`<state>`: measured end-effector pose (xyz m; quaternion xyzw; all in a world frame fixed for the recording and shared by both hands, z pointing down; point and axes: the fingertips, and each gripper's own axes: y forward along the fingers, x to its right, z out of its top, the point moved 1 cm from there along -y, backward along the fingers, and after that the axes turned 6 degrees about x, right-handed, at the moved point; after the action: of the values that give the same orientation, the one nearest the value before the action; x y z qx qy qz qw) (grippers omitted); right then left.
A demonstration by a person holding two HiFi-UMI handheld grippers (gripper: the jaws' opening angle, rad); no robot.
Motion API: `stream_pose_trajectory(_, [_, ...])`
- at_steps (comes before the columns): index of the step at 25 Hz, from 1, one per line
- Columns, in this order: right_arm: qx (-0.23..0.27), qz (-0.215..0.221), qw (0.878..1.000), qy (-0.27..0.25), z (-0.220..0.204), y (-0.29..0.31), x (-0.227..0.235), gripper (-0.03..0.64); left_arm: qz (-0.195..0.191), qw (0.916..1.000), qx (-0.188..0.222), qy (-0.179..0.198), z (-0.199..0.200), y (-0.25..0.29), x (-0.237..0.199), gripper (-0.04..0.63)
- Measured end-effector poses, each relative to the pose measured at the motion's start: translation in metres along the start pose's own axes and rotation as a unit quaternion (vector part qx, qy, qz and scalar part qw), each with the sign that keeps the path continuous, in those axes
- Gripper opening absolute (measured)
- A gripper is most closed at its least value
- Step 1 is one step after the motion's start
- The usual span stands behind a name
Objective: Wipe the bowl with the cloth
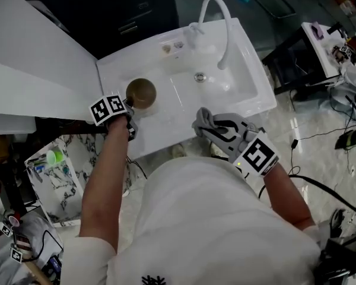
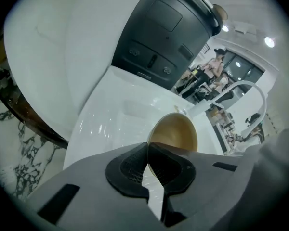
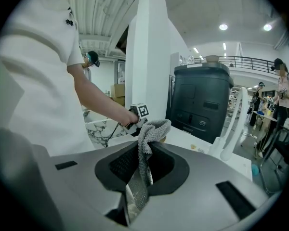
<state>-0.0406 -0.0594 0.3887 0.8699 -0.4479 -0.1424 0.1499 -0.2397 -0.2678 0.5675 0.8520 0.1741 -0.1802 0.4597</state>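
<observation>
One round, seemingly glossy brown bowl (image 1: 141,92); right claw (image 3: 143,150) pinches nubby cloth (image 3: 154,129).

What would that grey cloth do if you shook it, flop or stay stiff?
Probably flop: the cloth bends over limply above the jaws pinching it. It looks light too, since a small pinch holds it up. Its fuzzy weave likely isn't slippery.

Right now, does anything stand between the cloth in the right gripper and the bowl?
Nothing visible does. Only bare sink top lies between the cloth in the right gripper and the bowl, held at its rim by the left gripper.
</observation>
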Motion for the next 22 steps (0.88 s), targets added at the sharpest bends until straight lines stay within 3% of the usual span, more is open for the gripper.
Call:
stream_pose_trajectory(11, [-0.008,-0.066,0.997,0.031,-0.014,-0.022,0.010,0.046,0.032,0.9983,-0.040,-0.027,0.010,0.049,-0.019,0.018])
stream_pose_trajectory(22, [-0.017,-0.069,0.996,0.049,-0.030,-0.036,0.015,0.046,0.079,0.9952,-0.051,-0.024,0.014,0.072,-0.029,0.018])
